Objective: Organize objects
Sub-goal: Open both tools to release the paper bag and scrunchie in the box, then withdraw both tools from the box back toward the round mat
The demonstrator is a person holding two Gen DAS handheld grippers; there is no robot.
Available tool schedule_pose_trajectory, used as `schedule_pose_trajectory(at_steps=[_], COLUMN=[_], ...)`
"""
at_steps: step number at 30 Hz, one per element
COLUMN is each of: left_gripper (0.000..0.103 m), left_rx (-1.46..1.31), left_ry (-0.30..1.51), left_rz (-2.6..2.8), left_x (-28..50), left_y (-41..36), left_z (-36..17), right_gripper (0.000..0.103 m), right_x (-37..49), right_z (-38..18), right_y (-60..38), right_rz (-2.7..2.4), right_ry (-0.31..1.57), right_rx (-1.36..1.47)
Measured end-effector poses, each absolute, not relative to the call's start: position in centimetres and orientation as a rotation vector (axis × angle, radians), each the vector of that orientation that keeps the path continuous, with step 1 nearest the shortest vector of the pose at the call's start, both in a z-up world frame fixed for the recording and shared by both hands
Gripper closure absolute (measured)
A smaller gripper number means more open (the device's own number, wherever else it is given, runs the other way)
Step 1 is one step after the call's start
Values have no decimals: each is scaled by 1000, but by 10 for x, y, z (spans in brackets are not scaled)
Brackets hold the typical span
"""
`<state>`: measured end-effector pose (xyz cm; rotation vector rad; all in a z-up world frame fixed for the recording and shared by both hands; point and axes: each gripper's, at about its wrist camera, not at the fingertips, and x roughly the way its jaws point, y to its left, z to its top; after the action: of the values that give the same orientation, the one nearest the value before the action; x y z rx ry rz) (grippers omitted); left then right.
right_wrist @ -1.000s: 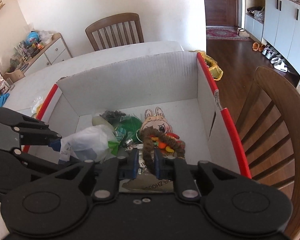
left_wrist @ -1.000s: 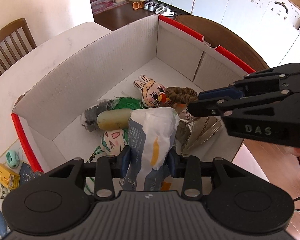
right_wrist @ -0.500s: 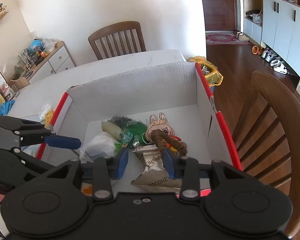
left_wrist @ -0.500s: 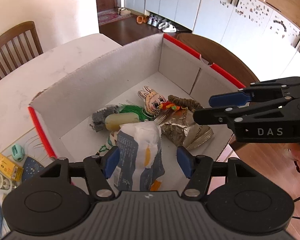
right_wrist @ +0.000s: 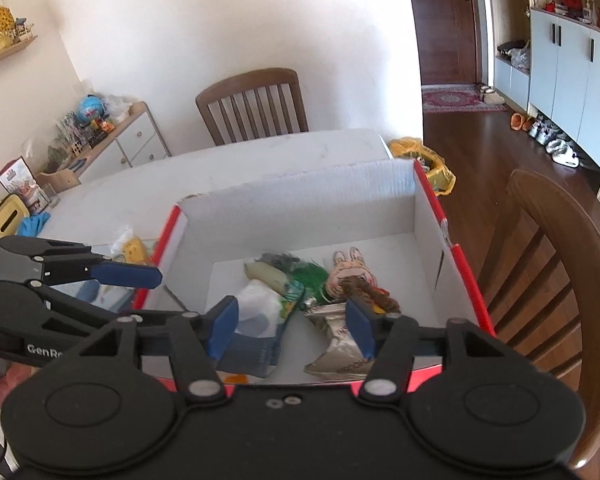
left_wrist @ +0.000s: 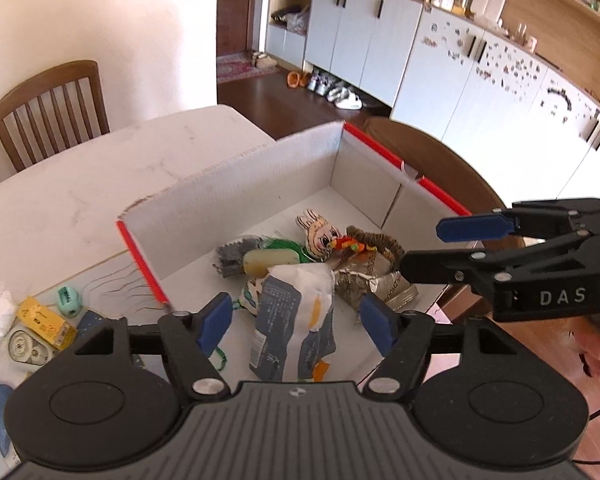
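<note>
Left hand-held gripper (left_wrist: 296, 322) was opening — holding nothing — above the upright snack bag (left_wrist: 294, 320) in the box (left_wrist: 236, 196).

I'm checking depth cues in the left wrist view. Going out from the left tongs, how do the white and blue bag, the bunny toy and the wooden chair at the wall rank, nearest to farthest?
1. White and blue bag: lying in the box between the opening left tongs, untouched by them.
2. Bunny toy: deeper in the box, mid floor.
3. Wooden chair: beyond the table, far left, by the wall.
</note>
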<state>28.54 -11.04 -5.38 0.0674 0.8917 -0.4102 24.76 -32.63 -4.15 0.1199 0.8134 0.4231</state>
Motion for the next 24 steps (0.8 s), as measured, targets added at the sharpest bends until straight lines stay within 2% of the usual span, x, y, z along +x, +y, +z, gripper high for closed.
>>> schedule_pose_trajectory(at_steps=[4,6,10,14,24], left_gripper=[30,30,29,22,19], left_rx=[42,38,31,13,-10], left_ry=[866,855,836,823,795], left_rz=[-397,-391,-384,-379,-344], left_x=[279,276,269,265,259], left_y=[-98,-92,-80,-66,-20], left_z=[-42,-37,-28,-21,-11], right_gripper=[34,27,23,17,4], right_x=[239,236,229,224,215], right_z=[-32,-27,-19,-14,-3], right_y=[-319,-315,-307,-296,-254], right_rz=[415,404,391,394,407], right_ry=[793,782,763,759,716], right_rx=[145,152,157,178,176])
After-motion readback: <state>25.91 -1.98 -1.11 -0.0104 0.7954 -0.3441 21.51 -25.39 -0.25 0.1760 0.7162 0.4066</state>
